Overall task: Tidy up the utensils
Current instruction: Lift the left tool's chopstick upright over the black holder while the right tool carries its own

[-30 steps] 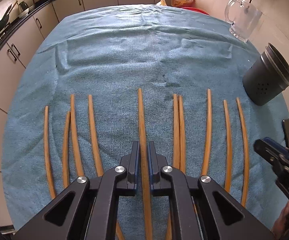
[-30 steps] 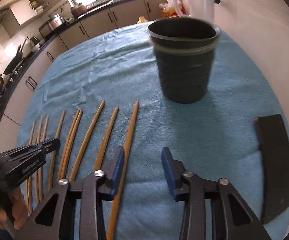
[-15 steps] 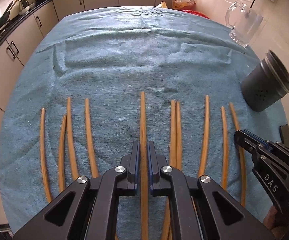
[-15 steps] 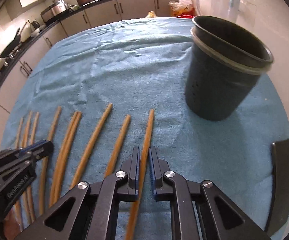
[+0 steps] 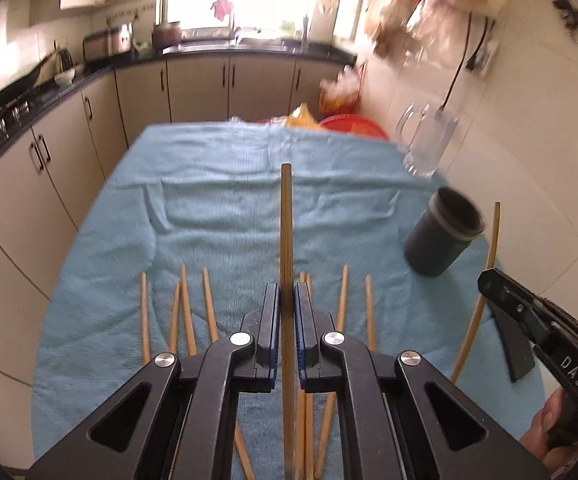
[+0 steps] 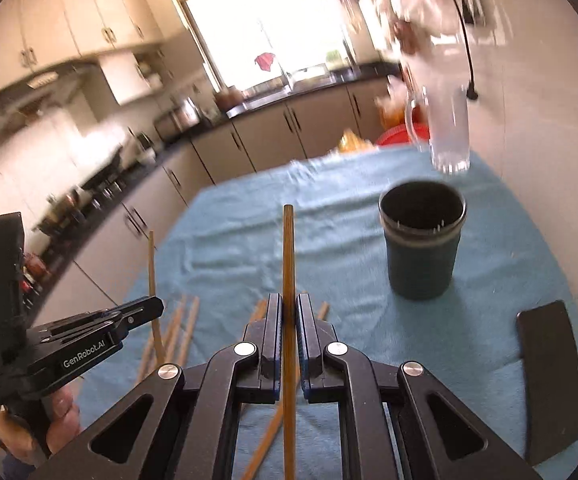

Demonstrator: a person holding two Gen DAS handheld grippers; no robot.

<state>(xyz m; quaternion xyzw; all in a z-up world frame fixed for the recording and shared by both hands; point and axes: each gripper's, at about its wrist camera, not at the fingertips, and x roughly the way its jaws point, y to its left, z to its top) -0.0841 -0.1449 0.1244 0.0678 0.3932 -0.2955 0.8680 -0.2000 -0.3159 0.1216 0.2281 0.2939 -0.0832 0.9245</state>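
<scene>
- Left gripper (image 5: 287,304): the jaws are pinched on one wooden chopstick (image 5: 286,232). The stick's long axis runs straight along the fingers toward 12 o'clock, and its free end stands clear above the blue towel (image 5: 217,216).
- Loose chopsticks (image 5: 193,316): a row lies flat on the towel beneath and on both sides of the left gripper, each stick pointing roughly toward 12 o'clock. These are not yet collected.
- Dark utensil holder (image 5: 441,236): from the left gripper it lies at about 2 o'clock, well apart, upright on the towel with its mouth open. A glass mug (image 5: 429,144) stands beyond it, at about 1 o'clock.
- Right gripper (image 6: 288,320): the jaws are pressed onto a second chopstick (image 6: 288,264), also aligned with the fingers toward 12 o'clock and lifted off the towel.
- Holder from the right gripper (image 6: 423,248): it lies at about 1 o'clock and near. The right hand appears the nearer of the two.
- Governing relation: both sticks point forward, not downward. Judgement: each stick must be tipped end-down over the holder's mouth before release; the right one has the shorter path.
- Flat black piece (image 6: 549,376): it lies at 3 o'clock of the right gripper, beside the path.
</scene>
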